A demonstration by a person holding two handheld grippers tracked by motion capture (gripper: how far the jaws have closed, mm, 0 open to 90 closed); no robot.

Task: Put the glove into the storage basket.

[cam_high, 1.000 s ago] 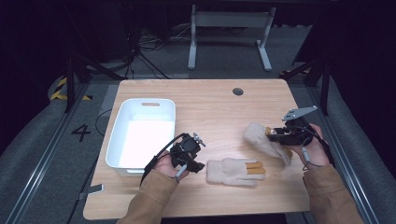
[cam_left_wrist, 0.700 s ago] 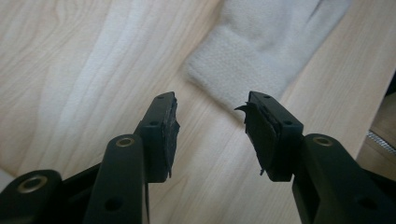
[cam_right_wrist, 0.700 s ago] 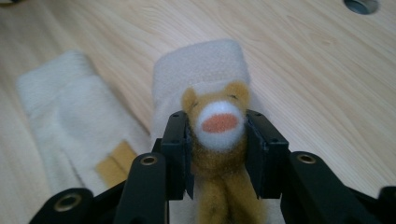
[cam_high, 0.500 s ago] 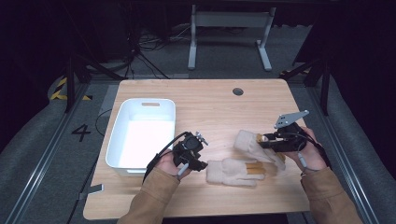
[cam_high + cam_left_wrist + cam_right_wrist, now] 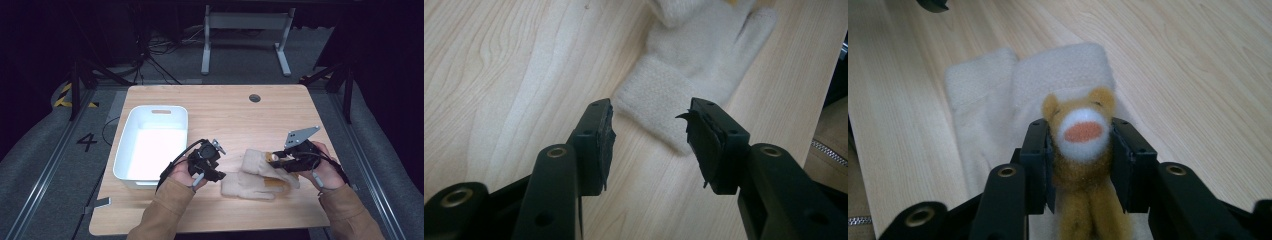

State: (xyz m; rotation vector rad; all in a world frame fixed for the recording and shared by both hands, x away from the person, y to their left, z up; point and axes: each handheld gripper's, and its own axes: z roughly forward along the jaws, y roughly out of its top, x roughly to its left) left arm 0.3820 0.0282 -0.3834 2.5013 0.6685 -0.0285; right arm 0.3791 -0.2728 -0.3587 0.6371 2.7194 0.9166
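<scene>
Your light wooden table (image 5: 230,107) and what rests on it

You have a white tub (image 5: 152,145) at the table's left, a cream glove (image 5: 247,184) flat near the front edge, a second cream glove (image 5: 257,162) partly overlapping it, and a round dark hole (image 5: 254,98) toward the back.

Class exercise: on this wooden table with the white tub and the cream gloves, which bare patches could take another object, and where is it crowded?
Free: the far strip of the table between the white tub and the cable hole, and the near edge below the cream gloves. Crowded: the near middle, where the left claw, the gloves and the right claw sit close together.
</scene>
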